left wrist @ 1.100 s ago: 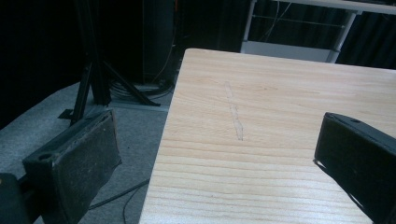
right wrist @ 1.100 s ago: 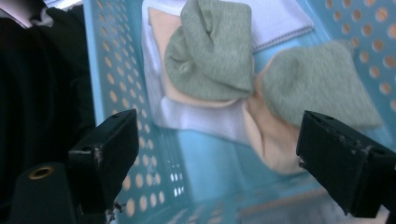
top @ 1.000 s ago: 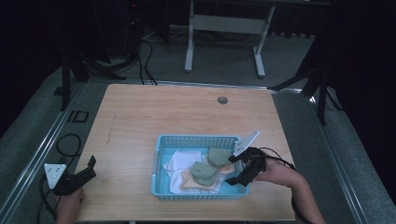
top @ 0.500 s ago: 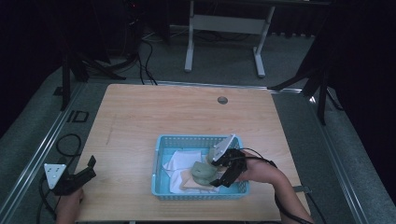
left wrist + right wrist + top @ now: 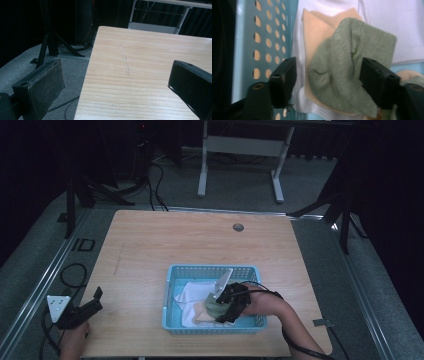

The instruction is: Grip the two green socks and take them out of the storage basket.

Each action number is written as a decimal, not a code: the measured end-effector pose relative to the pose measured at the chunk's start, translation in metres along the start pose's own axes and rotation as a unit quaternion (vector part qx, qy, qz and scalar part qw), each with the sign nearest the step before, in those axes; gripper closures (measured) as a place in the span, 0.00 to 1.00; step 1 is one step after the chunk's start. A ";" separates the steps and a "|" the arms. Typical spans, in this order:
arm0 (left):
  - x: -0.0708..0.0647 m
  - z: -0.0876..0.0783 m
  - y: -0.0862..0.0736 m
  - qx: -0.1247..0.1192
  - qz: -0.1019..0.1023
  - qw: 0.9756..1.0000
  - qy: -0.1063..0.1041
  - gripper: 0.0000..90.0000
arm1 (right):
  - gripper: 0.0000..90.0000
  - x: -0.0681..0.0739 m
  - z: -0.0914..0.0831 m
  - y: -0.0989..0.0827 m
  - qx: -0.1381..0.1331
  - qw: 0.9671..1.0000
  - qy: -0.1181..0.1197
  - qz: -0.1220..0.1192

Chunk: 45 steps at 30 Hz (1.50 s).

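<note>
a: now that the right tool point(image 5: 226, 312) has come further into the blue basket point(image 5: 172, 275), what's different from a second ago?

b: a second back it sat at the basket's right edge, near the person's side. it has since moved left and down over the pile, and in the right gripper view its jaws stand apart on either side of the green cloth point(image 5: 348, 65).

a: is it gripping the cloth?

b: not yet, as far as i can judge. the jaws are spread, one beside the perforated basket wall, the other at the cloth's far edge. the cloth bulges up between them but nothing is pinched.

a: where does the cloth lie?

b: inside the basket, on top of a beige cloth point(image 5: 318, 27), which rests on a white cloth point(image 5: 392, 25). from the high view it sits toward the basket's right half.

a: and the left tool point(image 5: 95, 300)?

b: it has stayed at the worktop's point(image 5: 165, 245) front left corner, jaws released, holding nothing. its own view looks along bare wood.

a: so what does the move mean?

b: i'd say the reach is done and the grasp comes next. closing should take the green cloth; the risk is catching the beige layer beneath with it.
</note>
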<state>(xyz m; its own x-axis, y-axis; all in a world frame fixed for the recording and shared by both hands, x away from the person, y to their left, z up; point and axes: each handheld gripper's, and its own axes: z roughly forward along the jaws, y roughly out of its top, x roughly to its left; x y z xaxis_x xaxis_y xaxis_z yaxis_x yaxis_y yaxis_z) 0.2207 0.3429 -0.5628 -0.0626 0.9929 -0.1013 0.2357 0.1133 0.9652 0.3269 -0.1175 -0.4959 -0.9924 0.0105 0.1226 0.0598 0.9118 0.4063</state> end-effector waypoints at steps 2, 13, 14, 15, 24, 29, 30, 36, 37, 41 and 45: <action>0.000 0.000 0.000 0.000 0.001 1.000 -0.001 0.01 | 0.48 0.000 0.003 0.001 0.011 1.000 -0.009 0.002; 0.000 0.000 0.000 0.000 0.001 1.000 0.000 0.01 | 0.89 0.005 -0.003 0.006 0.037 0.999 -0.012 -0.019; 0.000 0.000 0.000 0.000 0.001 1.000 0.000 0.01 | 0.89 0.006 -0.005 0.007 0.035 0.999 -0.014 -0.018; 0.000 0.000 0.000 0.001 0.002 1.000 0.001 0.01 | 0.89 0.006 -0.008 0.007 0.030 0.999 -0.014 -0.018; 0.000 0.000 0.000 0.001 0.003 1.000 0.001 0.01 | 0.90 0.011 -0.039 0.014 0.004 0.999 -0.019 -0.026; 0.000 0.000 0.000 0.001 0.002 1.000 0.000 0.01 | 0.90 0.015 -0.058 0.020 -0.014 0.999 -0.024 -0.037; 0.000 0.000 0.000 0.001 0.002 1.000 0.001 0.01 | 0.90 0.016 -0.062 0.021 -0.018 0.999 -0.026 -0.040; 0.000 0.000 0.000 0.000 0.001 1.000 0.000 0.01 | 0.90 0.019 -0.085 0.021 -0.033 0.998 -0.041 -0.040; 0.000 0.000 0.000 0.000 0.001 1.000 0.000 0.01 | 0.90 0.019 -0.088 0.020 -0.034 0.998 -0.044 -0.040; 0.000 0.000 0.000 0.000 0.001 1.000 0.000 0.01 | 0.90 0.019 -0.101 0.013 -0.047 0.997 -0.051 -0.034; 0.000 0.000 0.000 0.001 0.002 1.000 0.001 0.01 | 0.90 0.019 -0.122 -0.004 -0.061 0.996 -0.068 -0.020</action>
<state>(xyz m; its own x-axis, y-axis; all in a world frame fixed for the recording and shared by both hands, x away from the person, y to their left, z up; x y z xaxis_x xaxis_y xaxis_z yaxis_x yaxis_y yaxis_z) 0.2210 0.3426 -0.5629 -0.0628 0.9933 -0.0967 0.2380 0.1090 0.9651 0.3210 -0.1710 -0.3849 -0.9991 0.0391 -0.0165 0.0249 0.8556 0.5170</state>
